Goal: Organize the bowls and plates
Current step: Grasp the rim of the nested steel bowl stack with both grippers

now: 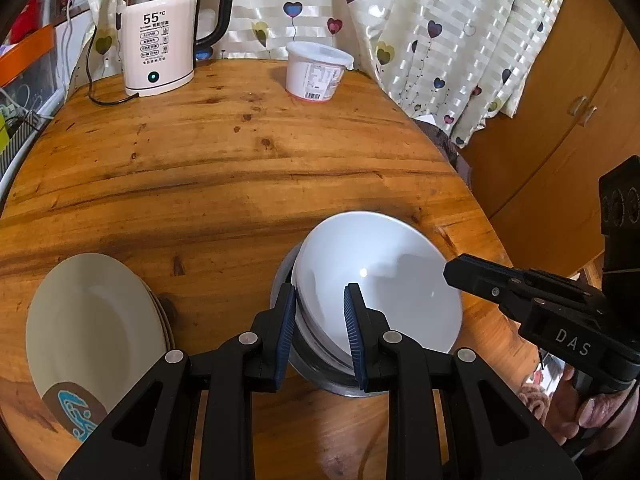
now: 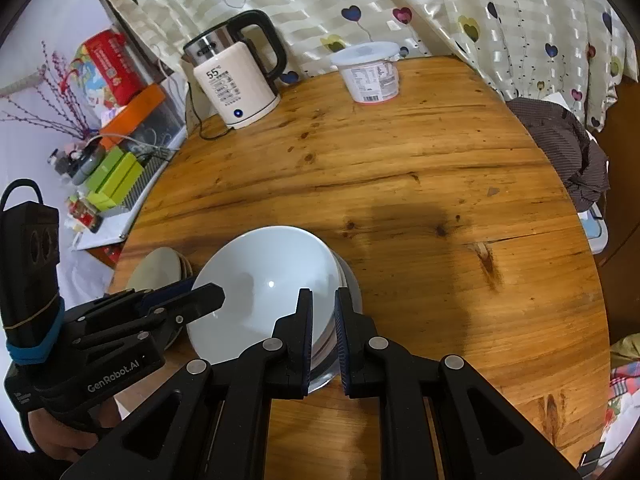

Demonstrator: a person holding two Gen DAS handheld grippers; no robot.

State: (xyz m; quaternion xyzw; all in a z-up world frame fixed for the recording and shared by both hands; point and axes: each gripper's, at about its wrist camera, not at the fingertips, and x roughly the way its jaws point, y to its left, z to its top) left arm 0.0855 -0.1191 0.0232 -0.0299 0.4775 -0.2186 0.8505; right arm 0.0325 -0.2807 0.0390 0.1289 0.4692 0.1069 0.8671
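Observation:
A white bowl (image 1: pixel 380 276) sits tilted in a stack of bowls, with a metal bowl (image 1: pixel 332 380) at the bottom, on the round wooden table (image 1: pixel 224 168). My left gripper (image 1: pixel 320 296) straddles the white bowl's left rim, one finger inside and one outside. My right gripper (image 2: pixel 323 300) is shut on the bowl's right rim (image 2: pixel 332 280); the white bowl (image 2: pixel 260 284) fills the view's lower middle. A stack of cream plates (image 1: pixel 92 320) lies left of the bowls; it also shows in the right wrist view (image 2: pixel 160 268).
An electric kettle (image 1: pixel 160 40) and a white plastic tub (image 1: pixel 316 72) stand at the table's far edge. A curtain (image 1: pixel 440 40) hangs behind. A wooden cabinet (image 1: pixel 560 140) is at the right. Clutter on a shelf (image 2: pixel 112 160) lies left of the table.

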